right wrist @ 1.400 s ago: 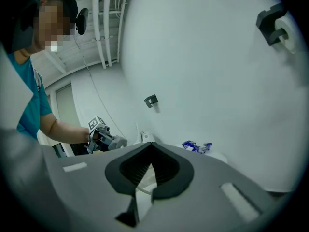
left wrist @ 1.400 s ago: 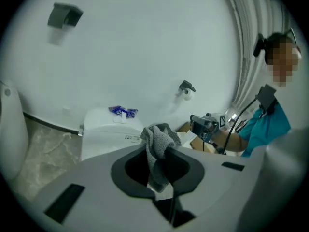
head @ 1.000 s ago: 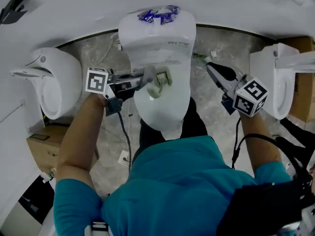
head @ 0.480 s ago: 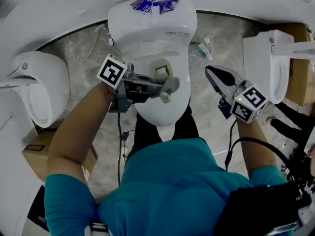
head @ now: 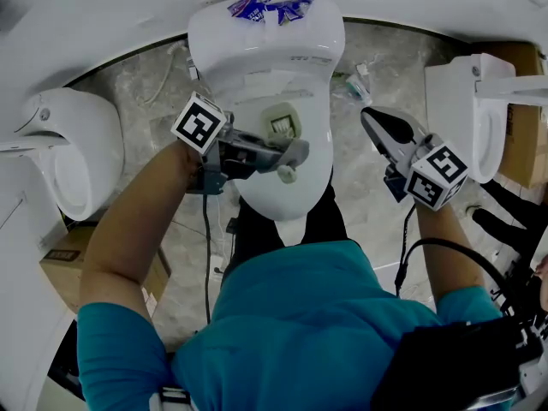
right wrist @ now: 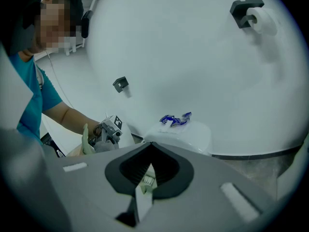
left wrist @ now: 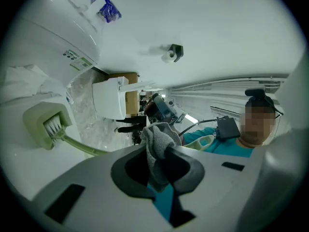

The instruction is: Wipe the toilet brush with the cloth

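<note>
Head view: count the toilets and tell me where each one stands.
3. One toilet stands at centre, with the left hand-held gripper over its lid; a second is at the left edge; a third is at the right edge. More may stand outside the frame.

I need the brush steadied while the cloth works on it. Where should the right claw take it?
Probably the thin handle, near its free end, coming in from the right across the lid. The head is blocky and bristled, and the left claw with the cloth crowds the left side.
</note>
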`<state>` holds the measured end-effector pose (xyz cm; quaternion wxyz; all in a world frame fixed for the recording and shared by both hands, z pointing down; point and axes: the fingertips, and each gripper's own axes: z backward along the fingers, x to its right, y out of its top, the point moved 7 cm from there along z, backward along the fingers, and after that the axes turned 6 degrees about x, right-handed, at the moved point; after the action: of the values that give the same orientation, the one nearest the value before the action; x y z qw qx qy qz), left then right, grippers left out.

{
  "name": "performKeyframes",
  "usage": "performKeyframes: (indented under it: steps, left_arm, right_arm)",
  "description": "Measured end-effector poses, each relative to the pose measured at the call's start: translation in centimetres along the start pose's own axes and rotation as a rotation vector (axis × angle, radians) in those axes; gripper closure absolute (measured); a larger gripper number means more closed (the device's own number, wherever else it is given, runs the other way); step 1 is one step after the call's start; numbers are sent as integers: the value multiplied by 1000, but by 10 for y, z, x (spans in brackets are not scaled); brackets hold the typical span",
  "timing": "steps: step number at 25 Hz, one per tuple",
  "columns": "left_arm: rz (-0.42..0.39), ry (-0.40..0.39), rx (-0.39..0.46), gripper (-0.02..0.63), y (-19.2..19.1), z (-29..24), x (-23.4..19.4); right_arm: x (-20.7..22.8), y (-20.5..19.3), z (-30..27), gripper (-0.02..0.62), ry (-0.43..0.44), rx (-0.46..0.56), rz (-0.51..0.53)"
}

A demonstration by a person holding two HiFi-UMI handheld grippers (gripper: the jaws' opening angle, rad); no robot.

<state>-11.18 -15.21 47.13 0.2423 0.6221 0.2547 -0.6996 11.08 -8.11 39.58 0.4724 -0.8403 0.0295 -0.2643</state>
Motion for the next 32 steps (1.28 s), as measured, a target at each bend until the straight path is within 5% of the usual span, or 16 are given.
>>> performKeyframes:
  steps: [18, 32]
  left_arm:
    - [60, 146, -14, 568, -20, 7, -43]
    - [32, 162, -21, 568, -15, -3, -66]
  right_arm:
    - [-2, -13, 7, 598, -6, -18, 15]
    - [6, -27, 24, 598, -14, -16, 7]
